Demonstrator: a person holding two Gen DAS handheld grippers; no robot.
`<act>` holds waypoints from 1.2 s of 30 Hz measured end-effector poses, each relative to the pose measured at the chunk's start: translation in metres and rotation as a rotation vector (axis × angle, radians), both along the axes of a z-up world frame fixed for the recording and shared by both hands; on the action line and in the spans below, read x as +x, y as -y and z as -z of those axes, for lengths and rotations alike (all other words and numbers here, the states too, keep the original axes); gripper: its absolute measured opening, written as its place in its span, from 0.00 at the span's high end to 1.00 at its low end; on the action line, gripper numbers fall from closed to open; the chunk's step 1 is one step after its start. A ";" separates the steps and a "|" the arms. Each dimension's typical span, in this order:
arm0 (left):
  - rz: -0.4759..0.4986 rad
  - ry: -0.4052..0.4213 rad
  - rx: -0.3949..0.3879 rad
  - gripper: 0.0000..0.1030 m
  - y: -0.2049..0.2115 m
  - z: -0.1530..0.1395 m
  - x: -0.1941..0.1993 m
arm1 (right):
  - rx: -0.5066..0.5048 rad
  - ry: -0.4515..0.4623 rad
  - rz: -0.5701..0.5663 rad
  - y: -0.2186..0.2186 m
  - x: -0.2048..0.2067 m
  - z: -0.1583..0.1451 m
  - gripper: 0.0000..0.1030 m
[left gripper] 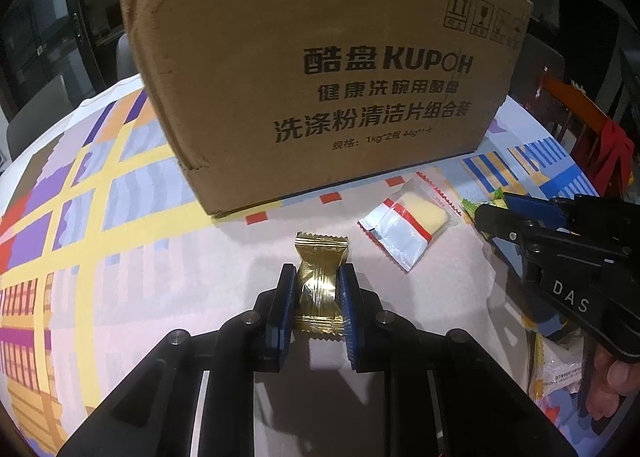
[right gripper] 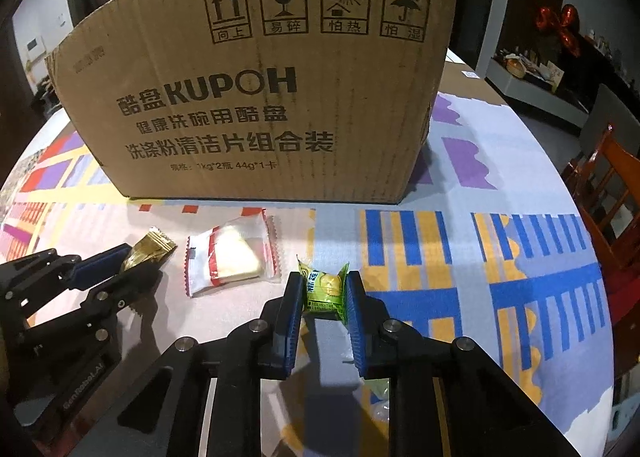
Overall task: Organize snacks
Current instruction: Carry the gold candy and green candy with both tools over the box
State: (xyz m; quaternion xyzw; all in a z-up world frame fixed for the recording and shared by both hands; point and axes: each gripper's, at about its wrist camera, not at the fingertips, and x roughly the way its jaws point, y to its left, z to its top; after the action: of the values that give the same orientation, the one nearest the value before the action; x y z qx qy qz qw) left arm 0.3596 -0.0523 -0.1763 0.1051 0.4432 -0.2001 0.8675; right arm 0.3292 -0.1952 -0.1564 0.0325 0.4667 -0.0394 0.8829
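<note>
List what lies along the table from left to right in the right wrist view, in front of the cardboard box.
Left gripper shut on the gold snack packet → white and red snack packet → green snack packet held in the right gripper.

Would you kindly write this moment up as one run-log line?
left gripper: shut on gold snack | right gripper: shut on green snack | white packet: on tablecloth between them | cardboard box: behind

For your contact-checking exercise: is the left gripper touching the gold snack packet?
Touching. The left wrist view shows the left gripper with both blue pads pinching the gold snack packet, creasing its wrapper.
</note>
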 end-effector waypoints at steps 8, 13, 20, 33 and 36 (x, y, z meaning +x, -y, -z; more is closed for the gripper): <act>-0.018 0.017 -0.002 0.79 0.000 -0.014 -0.006 | 0.005 0.027 -0.006 0.001 -0.003 -0.012 0.78; -0.024 0.030 -0.004 0.79 -0.001 -0.023 -0.013 | 0.011 0.047 -0.008 0.001 -0.008 -0.021 0.78; -0.039 0.049 -0.007 0.79 -0.001 -0.038 -0.021 | 0.017 0.076 -0.011 0.003 -0.015 -0.035 0.78; -0.075 0.087 -0.040 0.79 0.002 -0.068 -0.036 | 0.025 0.129 -0.028 0.006 -0.035 -0.061 0.78; -0.078 0.097 -0.047 0.79 0.002 -0.076 -0.038 | 0.025 0.142 -0.032 0.006 -0.038 -0.068 0.78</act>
State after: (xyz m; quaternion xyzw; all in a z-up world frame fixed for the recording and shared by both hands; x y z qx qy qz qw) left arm 0.3212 -0.0540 -0.1001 0.0769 0.3998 -0.1710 0.8972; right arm 0.2907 -0.2016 -0.0884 0.0391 0.4038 -0.0171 0.9138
